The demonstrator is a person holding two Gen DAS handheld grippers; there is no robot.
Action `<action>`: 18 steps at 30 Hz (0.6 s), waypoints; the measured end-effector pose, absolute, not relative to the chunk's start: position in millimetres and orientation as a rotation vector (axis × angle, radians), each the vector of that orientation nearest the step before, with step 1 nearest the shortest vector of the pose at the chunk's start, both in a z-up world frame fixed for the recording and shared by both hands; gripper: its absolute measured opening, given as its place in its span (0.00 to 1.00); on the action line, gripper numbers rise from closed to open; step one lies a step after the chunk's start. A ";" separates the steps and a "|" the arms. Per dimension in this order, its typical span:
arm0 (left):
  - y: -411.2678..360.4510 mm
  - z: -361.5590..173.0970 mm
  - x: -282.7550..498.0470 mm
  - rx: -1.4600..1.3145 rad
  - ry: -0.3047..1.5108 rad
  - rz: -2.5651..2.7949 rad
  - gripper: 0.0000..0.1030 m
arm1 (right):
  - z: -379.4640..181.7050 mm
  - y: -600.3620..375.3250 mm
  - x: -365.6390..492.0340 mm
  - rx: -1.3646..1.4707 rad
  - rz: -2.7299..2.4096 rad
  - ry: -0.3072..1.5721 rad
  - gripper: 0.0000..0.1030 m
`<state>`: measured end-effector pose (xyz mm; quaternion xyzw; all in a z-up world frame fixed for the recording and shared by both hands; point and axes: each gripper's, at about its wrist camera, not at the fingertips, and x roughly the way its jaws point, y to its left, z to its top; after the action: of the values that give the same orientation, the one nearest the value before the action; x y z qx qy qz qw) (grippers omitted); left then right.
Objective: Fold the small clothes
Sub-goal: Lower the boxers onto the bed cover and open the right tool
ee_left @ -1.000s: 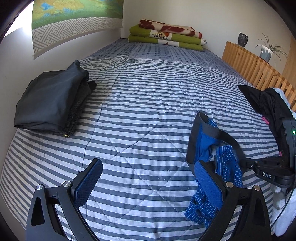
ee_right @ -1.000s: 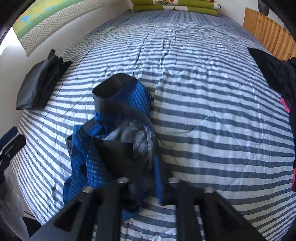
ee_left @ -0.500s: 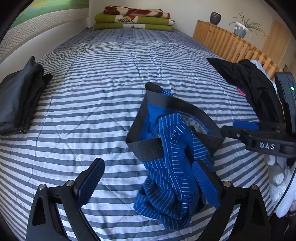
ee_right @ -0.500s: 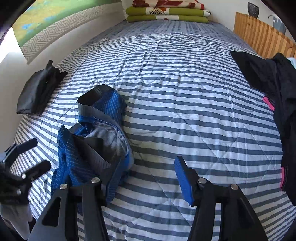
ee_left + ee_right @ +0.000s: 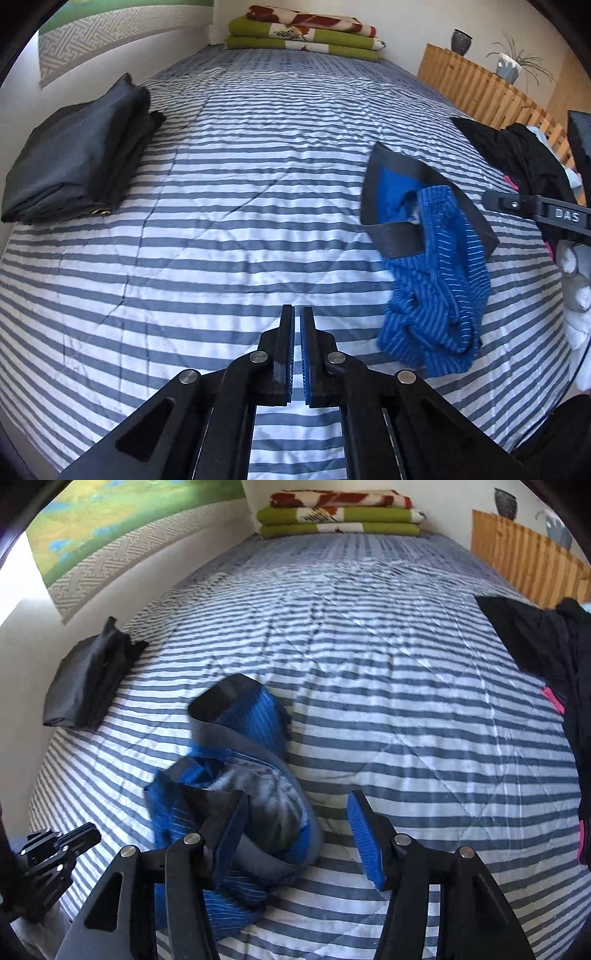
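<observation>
A crumpled pair of blue striped underpants (image 5: pixel 432 280) with a grey waistband lies on the striped bedspread (image 5: pixel 240 177), to the right of my left gripper (image 5: pixel 297 323). That gripper is shut with nothing between its pads and hovers over bare bedspread. In the right wrist view the underpants (image 5: pixel 240 746) lie heaped in front of my right gripper (image 5: pixel 295 801), which is open. Its left finger (image 5: pixel 229 823) rests against the heap, and its right finger is over bare bedspread (image 5: pixel 406 686). The cloth hides part of the left finger.
A folded dark garment stack (image 5: pixel 77 155) sits near the bed's left edge by the wall. A pile of dark clothes (image 5: pixel 546 642) lies at the right edge beside a wooden slatted rail (image 5: pixel 480 85). Folded green and red blankets (image 5: pixel 340 513) are at the far end.
My left gripper went from open to shut and swung left, away from the underpants. My right gripper let go of them about a second ago and stays open beside the heap.
</observation>
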<state>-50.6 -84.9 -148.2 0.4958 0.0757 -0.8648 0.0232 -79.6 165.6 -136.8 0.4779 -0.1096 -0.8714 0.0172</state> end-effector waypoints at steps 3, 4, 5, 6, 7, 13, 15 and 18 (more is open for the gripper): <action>-106.5 -148.3 -49.8 1.526 0.324 -2.638 0.03 | -138.8 135.2 -95.4 1.499 -2.596 -0.307 0.51; -110.5 -146.7 -50.0 1.517 0.331 -2.636 0.03 | -142.7 124.8 -100.2 1.524 -2.595 -0.256 0.50; -113.4 -144.4 -50.2 1.503 0.326 -2.636 0.03 | -148.7 111.5 -103.5 1.551 -2.588 -0.168 0.31; -115.2 -141.9 -49.5 1.489 0.312 -2.634 0.03 | -155.3 98.7 -104.5 1.578 -2.569 -0.091 0.08; -117.4 -139.4 -49.3 1.475 0.305 -2.632 0.03 | -159.0 91.9 -101.4 1.596 -2.553 -0.079 0.02; -125.2 -125.0 -45.4 1.413 0.323 -2.646 0.14 | -148.5 73.9 -48.8 1.511 -2.337 -0.326 0.02; -125.6 -122.3 -45.4 1.402 0.353 -2.648 0.29 | -145.4 59.4 -31.6 1.494 -2.223 -0.291 0.02; -125.0 -117.0 -46.5 1.382 0.398 -2.659 0.51 | -129.4 50.3 -13.0 1.430 -2.253 -0.141 0.07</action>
<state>-46.5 -125.0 -117.0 0.4565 0.1313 -0.8780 0.0591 -13.0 50.3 -129.4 0.5206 -0.0513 -0.8199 0.2326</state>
